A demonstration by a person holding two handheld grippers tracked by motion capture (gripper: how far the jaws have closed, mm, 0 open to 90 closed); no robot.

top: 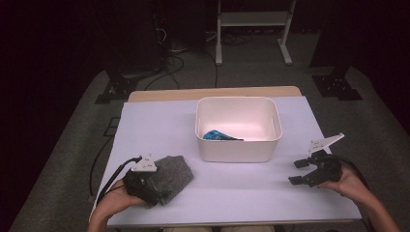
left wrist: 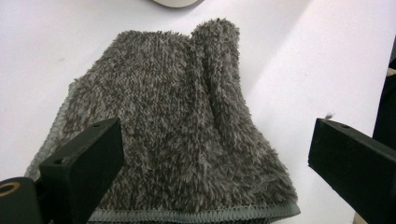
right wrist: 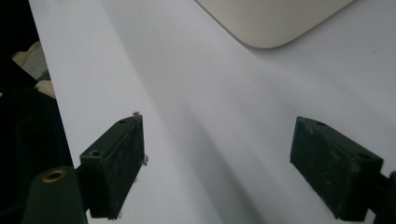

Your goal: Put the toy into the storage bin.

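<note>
A folded grey fluffy cloth (top: 171, 175) (left wrist: 173, 126) lies on the white table near its front left. My left gripper (top: 157, 191) (left wrist: 210, 163) hovers at the cloth's near edge, open, with its jaws spread wide on either side of the cloth and not touching it. My right gripper (top: 300, 172) (right wrist: 217, 163) stands open at the front right above bare table, holding nothing. A white bin (top: 238, 128) sits at the table's middle with a blue and black item (top: 218, 136) lying inside it.
The bin's rounded corner (right wrist: 271, 23) lies ahead of the right gripper. The white table cover (top: 241, 193) ends close to both hands at the front. Beyond the table are dark floor, cables and a white stand's legs (top: 251, 29).
</note>
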